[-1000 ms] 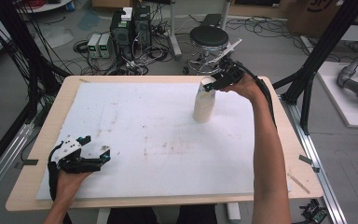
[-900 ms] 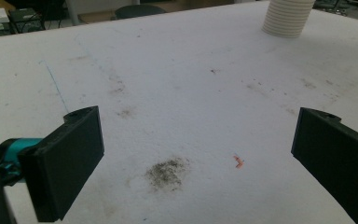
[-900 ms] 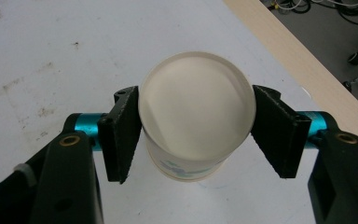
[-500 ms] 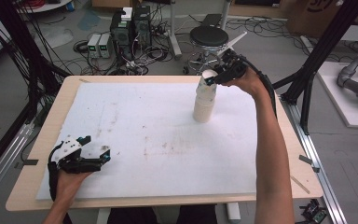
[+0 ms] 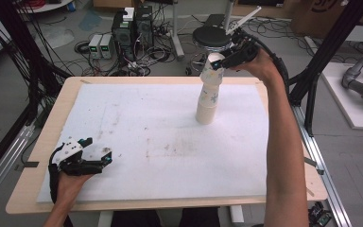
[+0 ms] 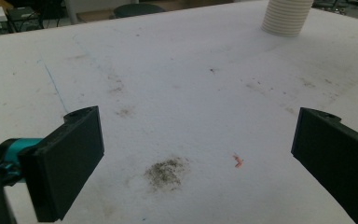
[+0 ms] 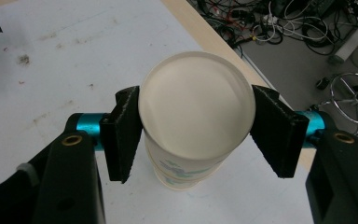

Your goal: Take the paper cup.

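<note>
The jaws of the right gripper (image 7: pixel 196 135) press on both sides of the top cup (image 7: pixel 196 112), so that cup is held tight. They have just finished closing on it. In the right gripper view the cup is seen from above, upside down, with its flat round bottom facing up. One black jaw sits on each side, both touching it. The cup is white with small blue-green marks on its side.

In the high view the right gripper (image 5: pixel 223 60) is up in the air above the stack of cups (image 5: pixel 207 106). The top cup (image 5: pixel 213 67) leans a little and sits at the very top of the stack. I cannot tell if it is free of the cup under it.

The stack stands on the white mat (image 5: pixel 160 137), on the far right part of it, close to the far edge. The mat has some dark dirty spots between the stack and the person.

The jaws of the left gripper (image 6: pixel 196 154) are wide open with nothing between them. In the high view the left gripper (image 5: pixel 105 157) rests on the mat, well away from the stack, at the near left corner. In the left gripper view the bottom of the stack (image 6: pixel 286 18) shows far off, at the top.
</note>
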A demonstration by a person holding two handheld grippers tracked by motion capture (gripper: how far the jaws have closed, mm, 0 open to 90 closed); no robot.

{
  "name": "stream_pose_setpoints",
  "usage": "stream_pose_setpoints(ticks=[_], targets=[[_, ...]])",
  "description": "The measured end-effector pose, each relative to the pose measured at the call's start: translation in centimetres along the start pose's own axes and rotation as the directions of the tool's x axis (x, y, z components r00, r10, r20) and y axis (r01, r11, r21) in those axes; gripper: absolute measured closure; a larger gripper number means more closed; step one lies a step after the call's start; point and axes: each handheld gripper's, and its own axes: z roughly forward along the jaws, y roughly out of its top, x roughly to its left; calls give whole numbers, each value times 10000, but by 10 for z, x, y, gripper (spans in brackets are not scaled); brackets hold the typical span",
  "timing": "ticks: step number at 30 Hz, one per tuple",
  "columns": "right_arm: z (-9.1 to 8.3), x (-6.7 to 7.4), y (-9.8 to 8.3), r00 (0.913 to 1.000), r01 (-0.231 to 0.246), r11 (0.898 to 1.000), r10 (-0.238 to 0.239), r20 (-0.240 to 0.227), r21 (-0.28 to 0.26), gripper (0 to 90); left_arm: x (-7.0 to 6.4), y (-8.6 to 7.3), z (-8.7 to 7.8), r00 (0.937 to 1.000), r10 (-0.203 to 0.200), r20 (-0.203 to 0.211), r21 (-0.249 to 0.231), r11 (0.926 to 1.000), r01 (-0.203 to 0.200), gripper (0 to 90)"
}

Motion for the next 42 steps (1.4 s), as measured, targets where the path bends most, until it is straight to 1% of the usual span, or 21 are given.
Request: stream_pose_setpoints(ticks=[7,8,12,19,20,21,22,23,27,28,29,31,32,33,35,36,37,38,40,41,42], targets=[[-9,11,1,10000,89,10000,-88,-27,28,376,1,0,0,10000,-62,48,-38,10000,63,23],[-12,17,0,9998,158,9998,-159,-97,-95,376,1,0,0,9999,-89,75,-53,9999,89,23],[-19,28,-3,9992,286,9988,-296,-264,-390,377,1,0,0,9999,-39,92,-48,10000,39,23],[-25,46,-5,9979,488,9971,-512,-391,-587,377,0,0,0,10000,36,58,-53,10000,-36,23],[-26,53,-7,9979,533,9969,-552,-329,-587,377,0,0,0,10000,32,65,-49,10000,-32,23],[-26,53,-7,9979,533,9969,-552,-329,-587,377,0,0,0,10000,13,65,-60,10000,-12,23],[-27,60,-10,9969,607,9955,-642,-459,-730,377,1,0,0,10000,11,89,0,10000,-11,23],[-27,60,-10,9969,607,9955,-642,-459,-730,377,1,0,0,10000,11,89,0,10000,-11,23],[-29,72,-19,9958,652,9921,-716,-573,-1073,377,1,0,0,10000,-1,76,13,10000,1,23],[-31,79,-25,9946,716,9902,-799,-664,-1202,377,1,0,0,10000,17,79,19,10000,-17,23],[-31,79,-25,9946,716,9902,-799,-664,-1202,377,1,0,0,10000,17,79,19,10000,-17,23],[-33,90,-34,9917,878,9857,-1002,-811,-1437,377,1,0,0,10000,-3,64,15,10000,3,23],[-33,90,-34,9917,878,9857,-1002,-811,-1437,377,1,0,0,10000,-31,57,17,10000,31,23],[-36,98,-40,9899,974,9811,-1128,-855,-1673,377,1,0,0,10000,-46,74,56,10000,46,23],[-38,107,-47,9891,1027,9767,-1204,-849,-1886,377,1,0,0,10000,-61,62,73,10000,60,23],[-38,107,-47,9891,1027,9767,-1204,-849,-1886,377,1,0,0,10000,-32,61,82,10000,31,23],[-37,117,-53,9854,1181,9700,-1410,-956,-2127,377,1,0,1,10000,-40,45,61,10000,39,23],[-36,122,-57,9849,1223,9680,-1456,-934,-2192,377,0,0,1,10000,-23,37,63,10000,22,23],[-35,125,-59,9840,1259,9660,-1506,-953,-2258,377,0,0,1,10000,-2,15,80,10000,2,23],[-30,136,-67,9809,1353,9555,-1664,-1004,-2621,376,0,0,1,10000,29,7,104,9999,-29,23],[-30,136,-67,9809,1353,9555,-1664,-1004,-2621,376,0,0,1,10000,30,5,138,9999,-30,23]])
